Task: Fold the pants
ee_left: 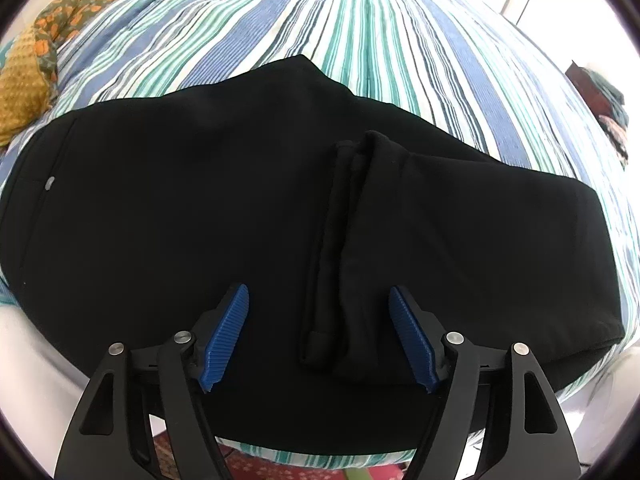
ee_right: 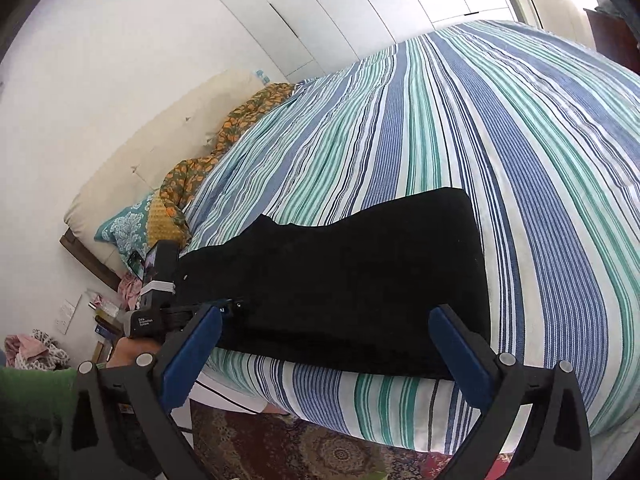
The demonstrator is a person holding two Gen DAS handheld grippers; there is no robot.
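Lying folded near the bed's (ee_right: 520,140) front edge, the pants (ee_left: 180,208) rested flat. Your left gripper (ee_left: 319,334) hovered above them, its 2 pads spread around a cloth ridge, untouched. Your right gripper (ee_right: 325,354) gaped wide, empty.

The pants (ee_left: 200,200) lie on the bed (ee_left: 360,40) along its near edge; pillows (ee_right: 124,228) lie at its left end.
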